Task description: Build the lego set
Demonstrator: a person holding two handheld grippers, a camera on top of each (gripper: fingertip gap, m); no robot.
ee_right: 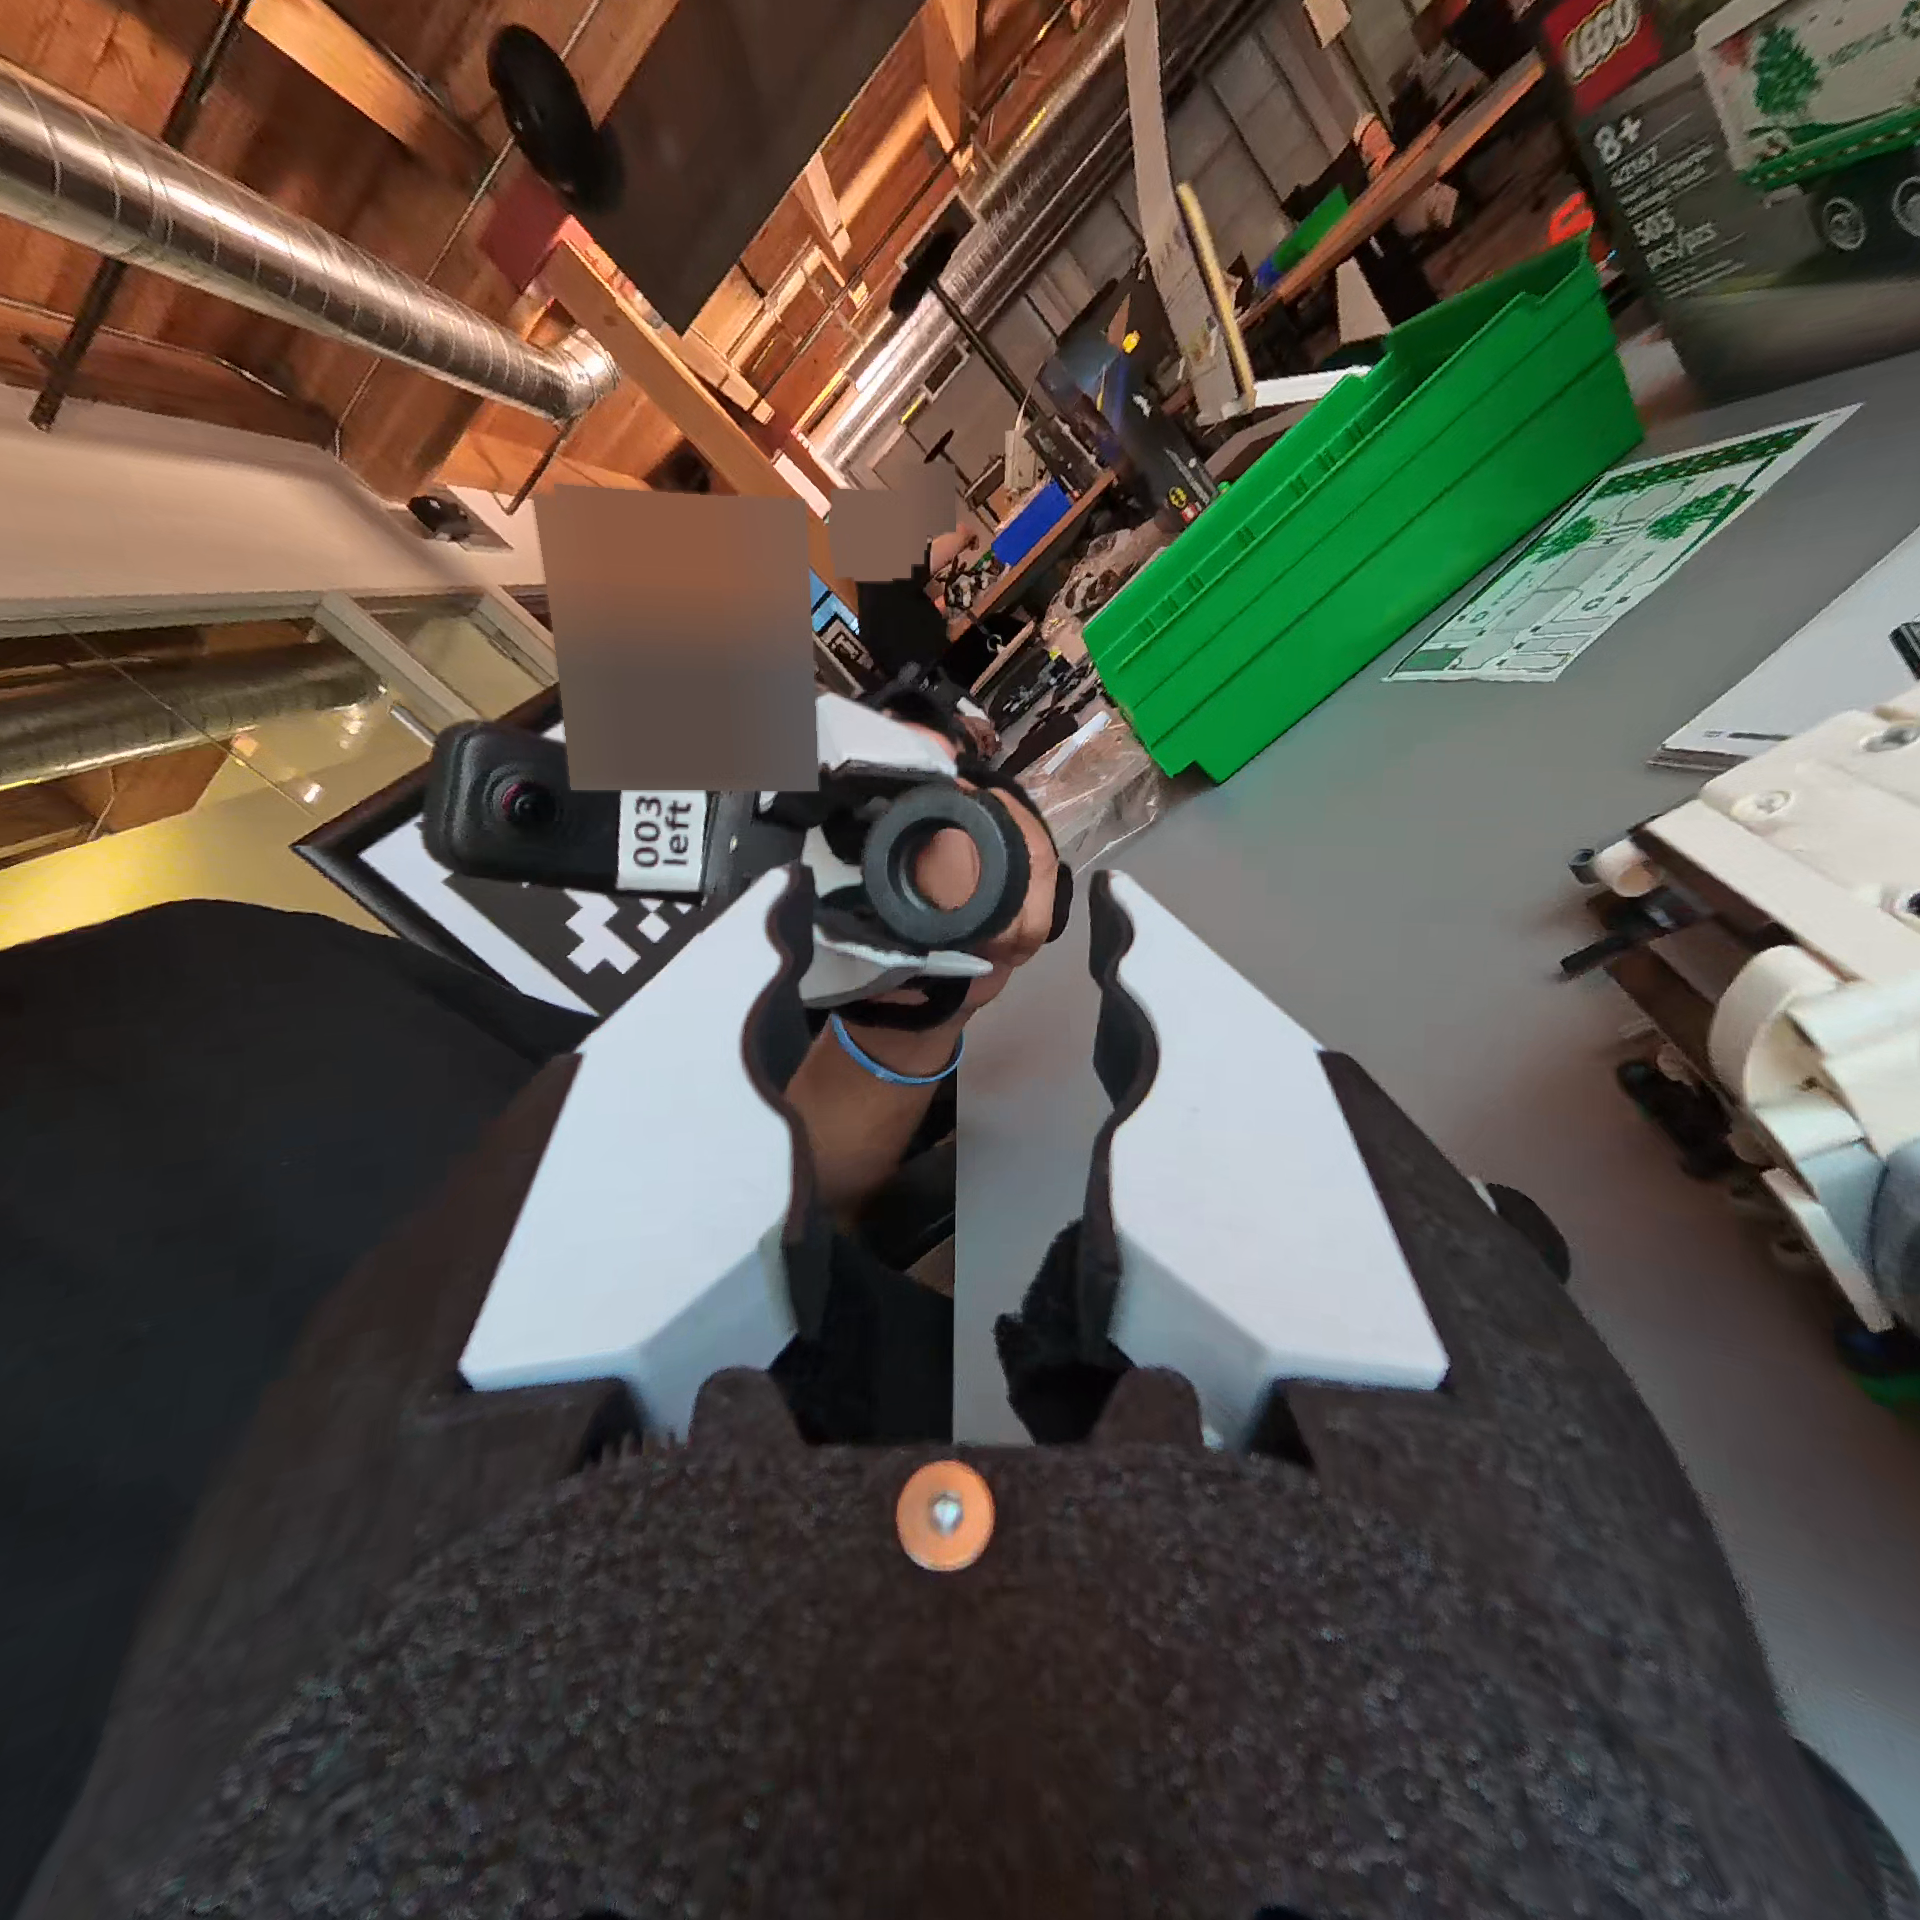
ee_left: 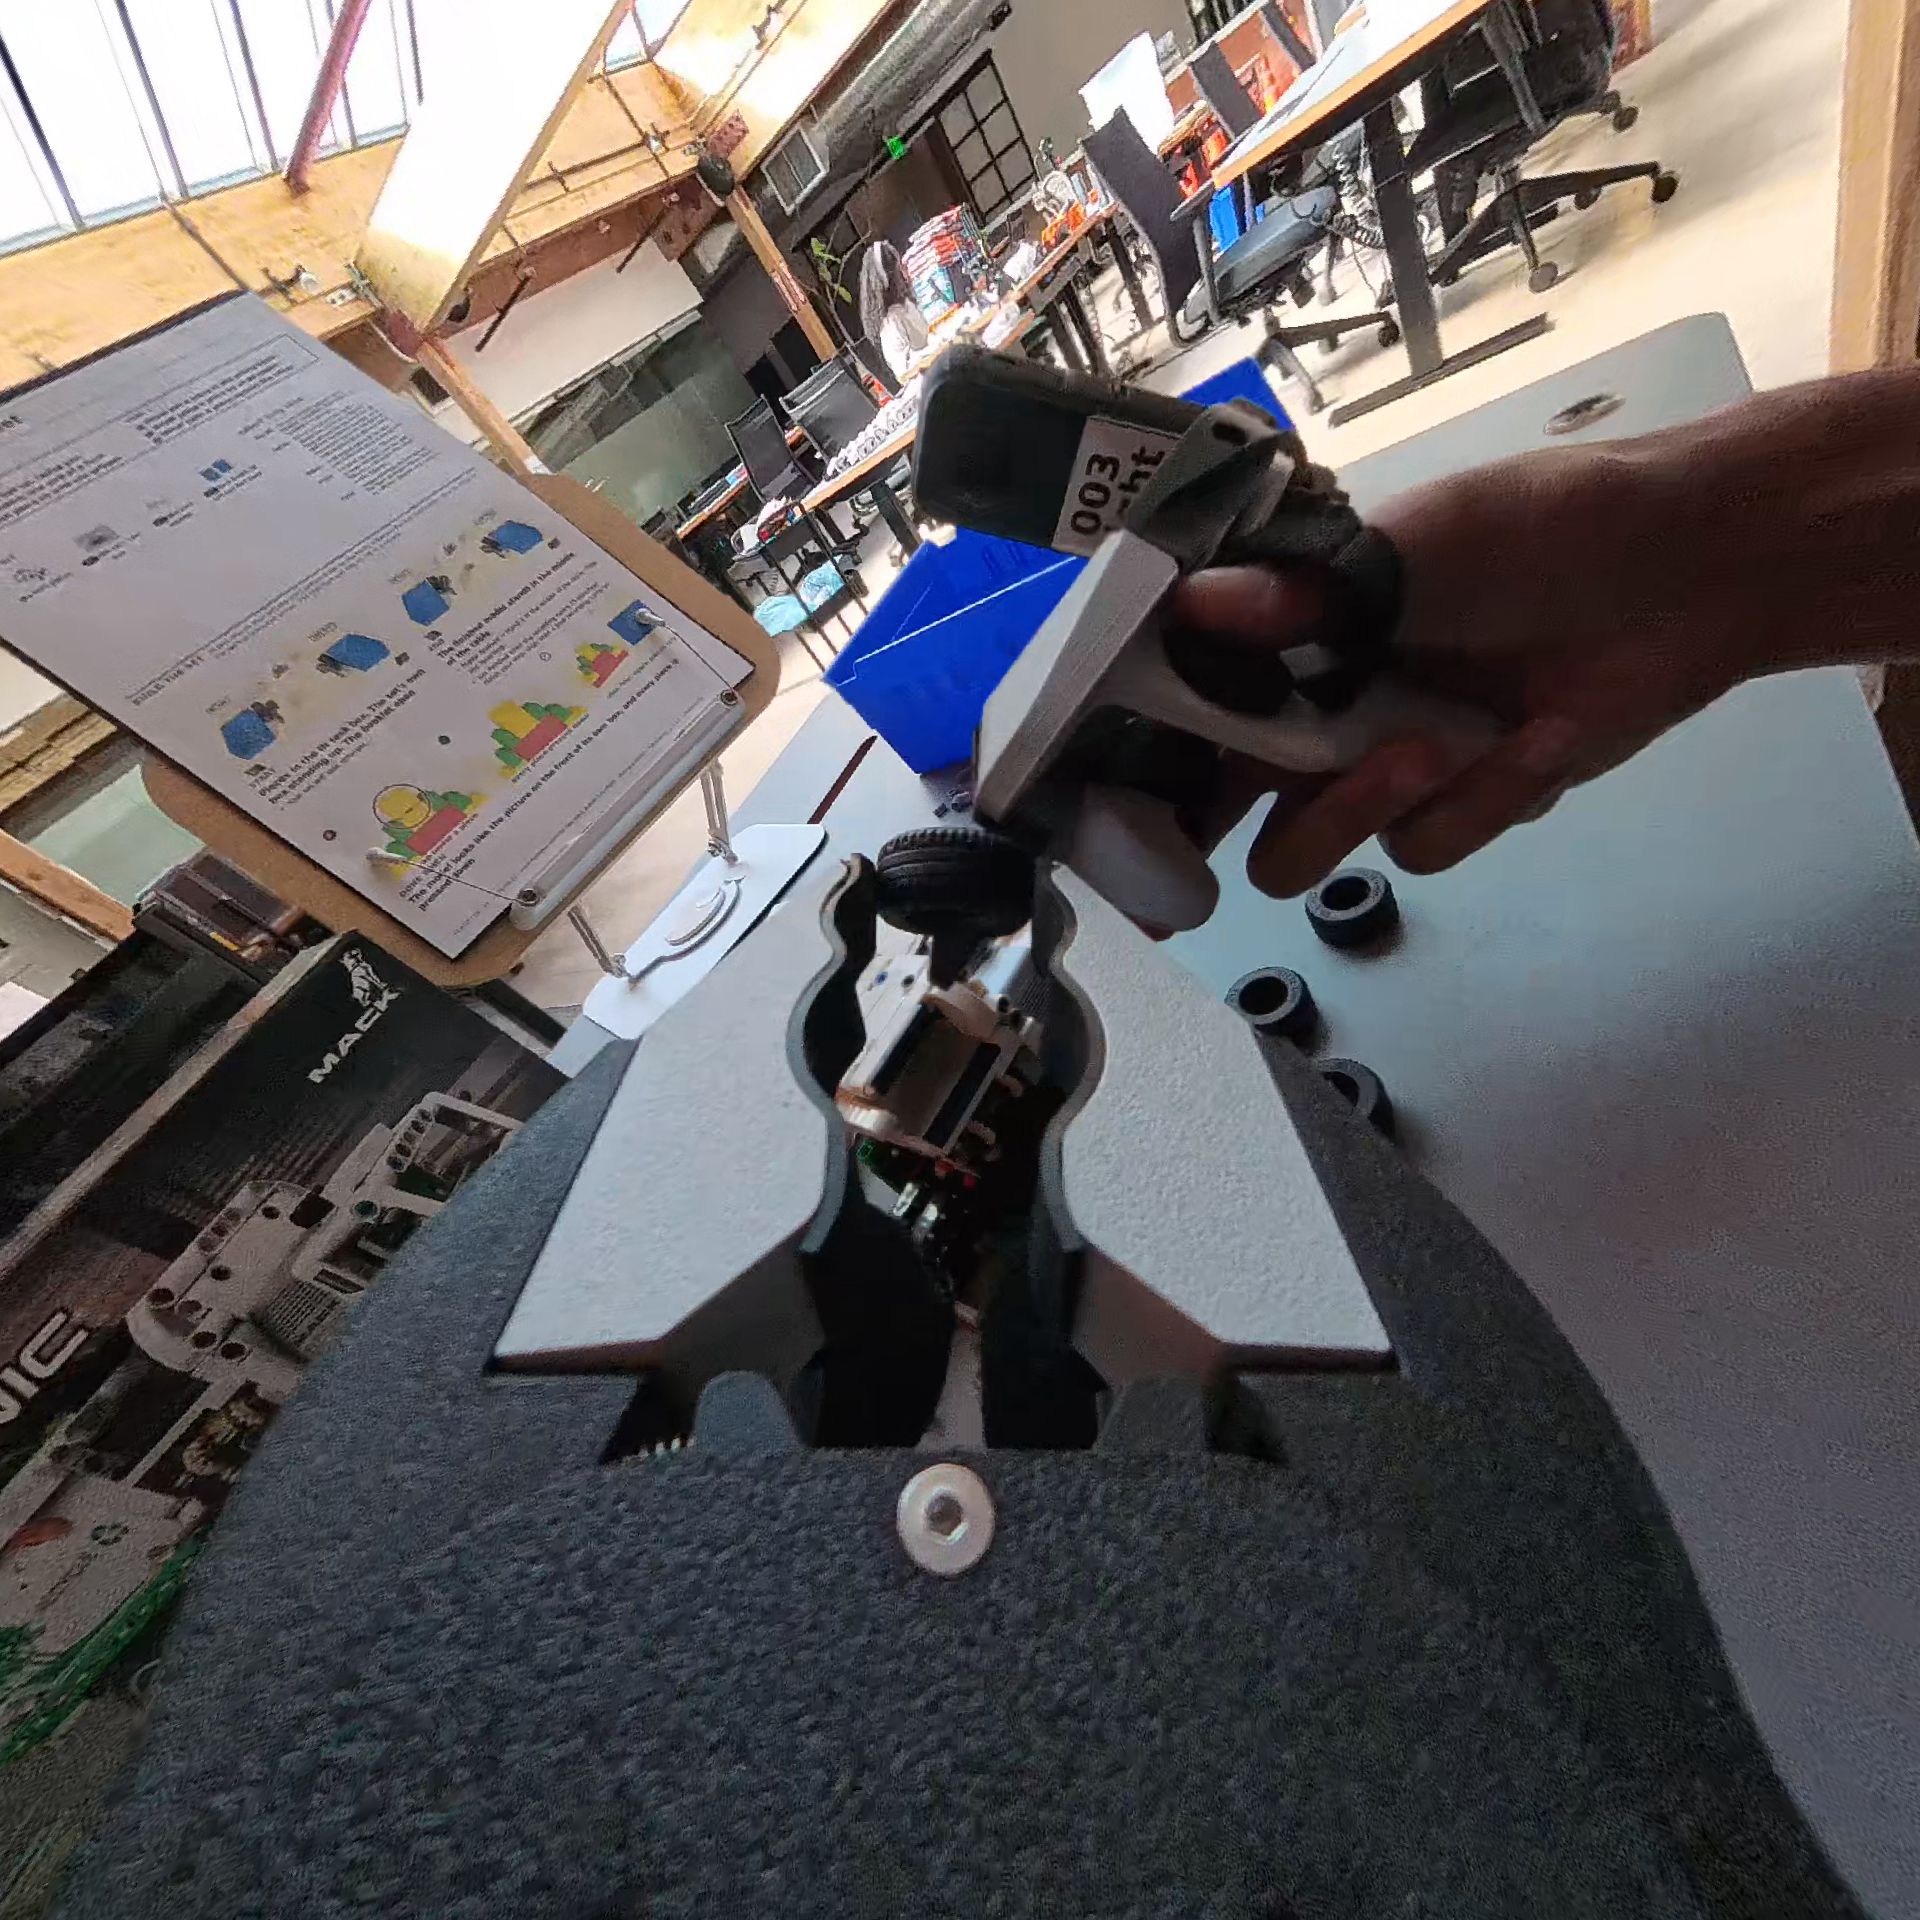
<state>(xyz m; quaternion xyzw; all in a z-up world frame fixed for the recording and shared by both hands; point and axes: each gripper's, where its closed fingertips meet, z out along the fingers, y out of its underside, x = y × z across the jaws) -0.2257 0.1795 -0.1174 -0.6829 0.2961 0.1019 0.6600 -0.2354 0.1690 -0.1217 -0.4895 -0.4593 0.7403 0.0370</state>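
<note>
My left gripper (ee_left: 951,896) is shut on a small black tyre (ee_left: 956,878) pinched at its fingertips. In the right wrist view the tyre (ee_right: 883,883) faces the camera with its hole open, held between the left gripper's white fingers (ee_right: 894,961). My right gripper (ee_right: 940,894) is open and empty, its tips just short of the tyre; in the left wrist view it (ee_left: 1049,847) comes in from the right in a hand and nearly touches the tyre. The white and black lego truck model (ee_left: 935,1060) lies on the table beneath, and also shows at the right (ee_right: 1787,987).
Three loose black tyres (ee_left: 1351,909) lie on the grey table at the right. A blue bin (ee_left: 956,634) stands behind, with an instruction sheet on a stand (ee_left: 364,623) and the set's box (ee_left: 260,1195) to the left. A green bin (ee_right: 1351,561) and a sticker sheet (ee_right: 1600,551) lie beyond. Both grippers' tips are close together, under 4 cm apart.
</note>
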